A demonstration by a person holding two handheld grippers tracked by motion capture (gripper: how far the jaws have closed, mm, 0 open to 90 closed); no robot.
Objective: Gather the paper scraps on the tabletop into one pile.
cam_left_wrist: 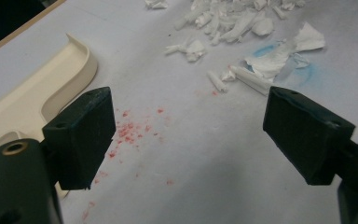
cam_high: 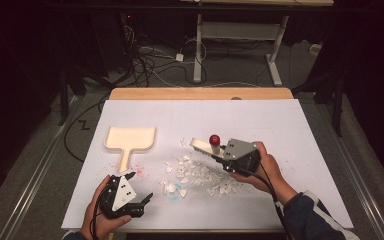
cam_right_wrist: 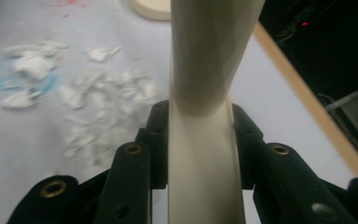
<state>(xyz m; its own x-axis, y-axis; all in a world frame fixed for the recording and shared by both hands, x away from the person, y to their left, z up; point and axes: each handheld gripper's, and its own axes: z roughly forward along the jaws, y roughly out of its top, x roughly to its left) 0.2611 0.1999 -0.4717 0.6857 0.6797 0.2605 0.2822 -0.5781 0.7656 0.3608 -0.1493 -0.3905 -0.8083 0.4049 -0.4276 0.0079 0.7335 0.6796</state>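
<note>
Cream dustpan (cam_high: pixel 130 139): smooth moulded plastic, soft sheen. Brush (cam_high: pixel 201 147) handle in right gripper (cam_right_wrist: pixel 200 140): same cream plastic, glossy; red knob on top looks shiny. White scraps (cam_high: pixel 200 175): torn, crumpled paper, matt. Table cover (cam_high: pixel 280 125): matt white sheet, stained with red and blue specks. Table edge (cam_high: pixel 200 93): pale wood. Left gripper (cam_left_wrist: pixel 191 135) pads: matt black, slightly scuffed.

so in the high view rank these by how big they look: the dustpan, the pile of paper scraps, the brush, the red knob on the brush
1. pile of paper scraps, widest spread
2. dustpan
3. brush, partly hidden by the right gripper clamped on it, so its full size is unsure
4. red knob, clearly smallest
</note>
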